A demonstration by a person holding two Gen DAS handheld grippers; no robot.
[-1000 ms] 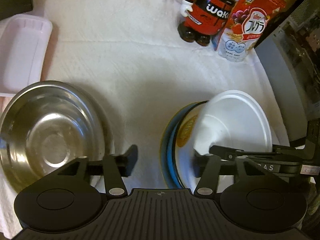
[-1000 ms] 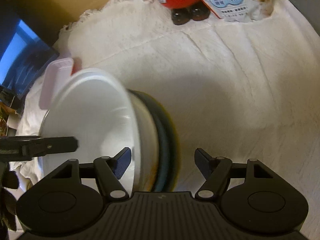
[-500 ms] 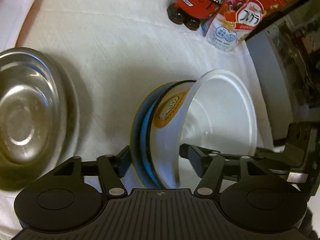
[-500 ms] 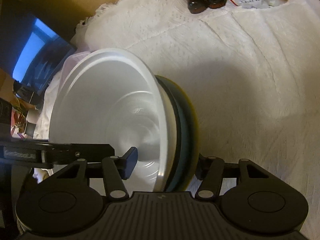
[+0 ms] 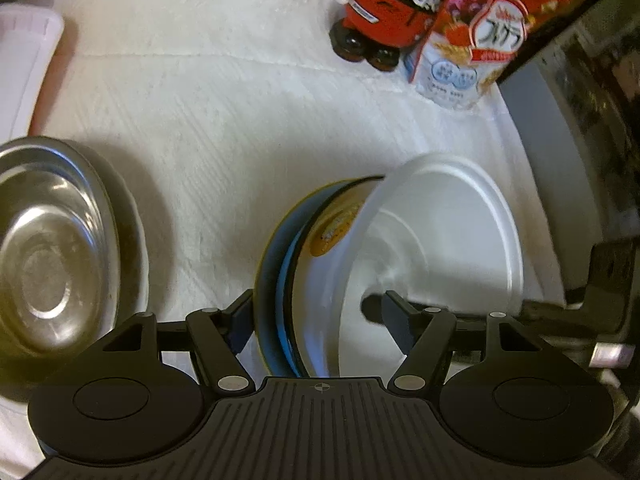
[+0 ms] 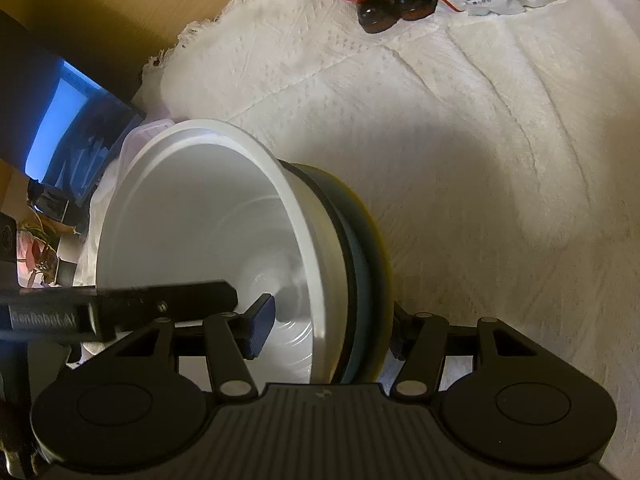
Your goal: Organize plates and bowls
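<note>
A plain white bowl [image 5: 440, 240] fronts a white plate [image 5: 320, 280] with an orange motif (partly hidden), then blue and yellow-rimmed ones; the metal bowl [image 5: 48, 248] is silver.

In the left wrist view, a stack of dishes [image 5: 320, 280] stood on edge at the centre of the towel-covered table [image 5: 224, 128], a white bowl [image 5: 436, 248] on its 3 o'clock side. A steel bowl [image 5: 52, 248] sat on the towel well apart at 9 o'clock. A toy figure [image 5: 384, 8] and a cereal bag [image 5: 476, 40] stood side by side at 1 o'clock, the bag to the right. A plastic container [image 5: 24, 76] lay at 10 o'clock. A gripper finger from 3 o'clock reached into the white bowl.
</note>
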